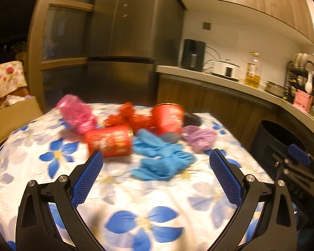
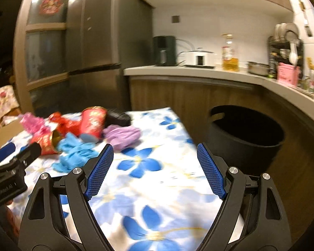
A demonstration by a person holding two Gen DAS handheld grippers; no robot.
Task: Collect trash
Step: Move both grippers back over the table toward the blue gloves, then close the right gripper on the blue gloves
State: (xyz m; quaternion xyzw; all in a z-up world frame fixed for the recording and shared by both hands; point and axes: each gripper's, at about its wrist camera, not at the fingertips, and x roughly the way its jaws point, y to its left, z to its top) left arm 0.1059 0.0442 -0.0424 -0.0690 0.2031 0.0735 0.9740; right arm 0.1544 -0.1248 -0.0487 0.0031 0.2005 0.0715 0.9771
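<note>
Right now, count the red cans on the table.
2. One red can lies on its side beside the blue gloves; another stands tilted behind them. More may be hidden.

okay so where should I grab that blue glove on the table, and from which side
Take the blue glove at its bunched middle, coming down from above and the near side with the open left gripper. It lies limp and crumpled on the tablecloth, so only the raised folds offer anything to pinch. The red can crowds its left edge.

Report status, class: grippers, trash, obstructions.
Left gripper open, empty. Right gripper open, empty. Blue gloves, red can on table; black bin beside it. Nothing blocking.
</note>
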